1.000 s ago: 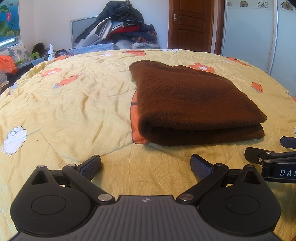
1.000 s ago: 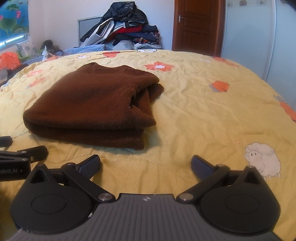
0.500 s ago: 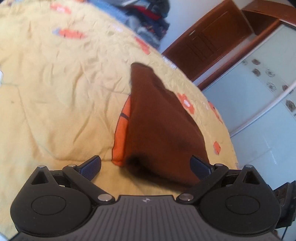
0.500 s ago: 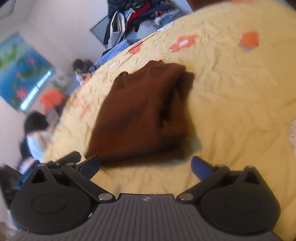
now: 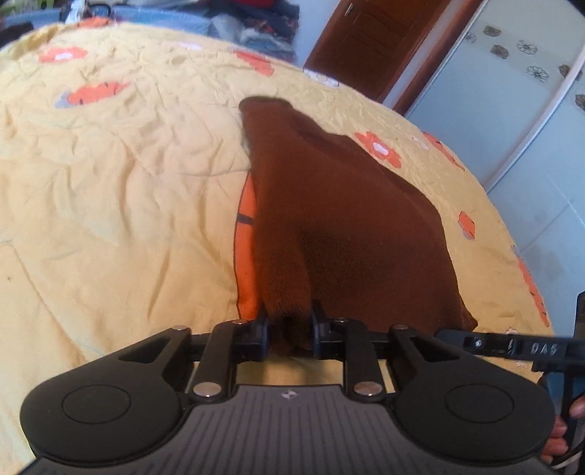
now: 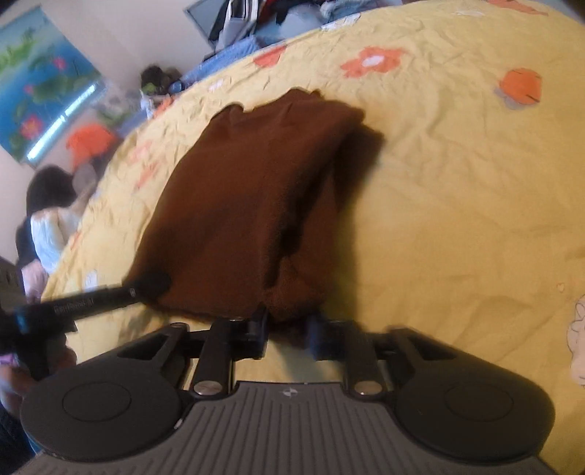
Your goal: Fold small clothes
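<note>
Gripping the near edge of a brown garment (image 5: 351, 226) at two corners, a person works a pair of handheld tools over a bed spread with a yellow flowered quilt (image 5: 109, 204). At left, the left tool (image 5: 289, 329) is closing, its jaws narrow, with a bunched fold of the brown cloth pinched between them at the garment's near left corner, just beside an orange patch printed on the quilt. At centre, the garment lies on the middle of the bed, already doubled over into a thick, layered bundle, its far end resting flat and its side edges roughly aligned. At right, the right tool (image 6: 289, 329) is likewise closing to a narrow gap, the cloth of the near right corner caught between its jaws. Each tool's finger shows at the edge of the other's camera view, so the two stand close along the same hem. Judging by the neat stack, at least one fold appears complete; what seems left is a further fold, carrying this near edge over to the far one, then smoothing the bundle. Beyond the bed a heap of clothes (image 6: 256, 18) sits in the background, perhaps awaiting the same treatment.
</note>
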`<state>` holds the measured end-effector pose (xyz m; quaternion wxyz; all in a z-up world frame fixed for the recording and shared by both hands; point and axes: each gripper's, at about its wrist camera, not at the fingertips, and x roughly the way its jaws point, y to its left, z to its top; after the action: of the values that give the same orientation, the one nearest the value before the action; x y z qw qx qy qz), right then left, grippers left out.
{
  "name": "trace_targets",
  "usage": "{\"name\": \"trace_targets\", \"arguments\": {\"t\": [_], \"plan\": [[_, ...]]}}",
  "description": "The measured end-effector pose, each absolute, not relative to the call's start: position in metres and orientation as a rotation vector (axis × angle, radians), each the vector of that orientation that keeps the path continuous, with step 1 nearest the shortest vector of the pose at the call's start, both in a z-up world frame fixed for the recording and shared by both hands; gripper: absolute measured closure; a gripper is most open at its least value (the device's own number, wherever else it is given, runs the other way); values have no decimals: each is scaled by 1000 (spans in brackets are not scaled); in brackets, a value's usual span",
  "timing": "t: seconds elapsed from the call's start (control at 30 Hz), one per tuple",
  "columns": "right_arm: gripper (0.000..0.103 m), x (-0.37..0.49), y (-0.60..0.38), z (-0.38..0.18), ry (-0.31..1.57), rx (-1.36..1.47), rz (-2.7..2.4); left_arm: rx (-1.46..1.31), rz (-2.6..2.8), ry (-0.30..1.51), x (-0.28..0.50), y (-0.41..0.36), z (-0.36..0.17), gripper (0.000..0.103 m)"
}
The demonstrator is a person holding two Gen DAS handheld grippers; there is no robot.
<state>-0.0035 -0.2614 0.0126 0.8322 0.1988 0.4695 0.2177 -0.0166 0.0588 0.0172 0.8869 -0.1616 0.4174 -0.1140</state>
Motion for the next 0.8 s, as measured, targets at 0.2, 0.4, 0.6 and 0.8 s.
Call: {"name": "trace_targets", "arguments": {"t": [0.2, 0.4, 0.6, 0.8], "plan": [[15, -52, -263, 35, 862, 285, 362, -243, -158, 753, -70, 50, 29, 8], [0, -68, -217, 12, 865, -7, 243, -65, -86, 746, -71, 17, 6, 4], [0, -68, -201, 2, 780, -55, 132, 30, -62, 712, -74, 6, -3, 0], [0, -61, -198, -7, 715, -38, 93, 32, -61, 708, -76, 5, -4, 0]]}}
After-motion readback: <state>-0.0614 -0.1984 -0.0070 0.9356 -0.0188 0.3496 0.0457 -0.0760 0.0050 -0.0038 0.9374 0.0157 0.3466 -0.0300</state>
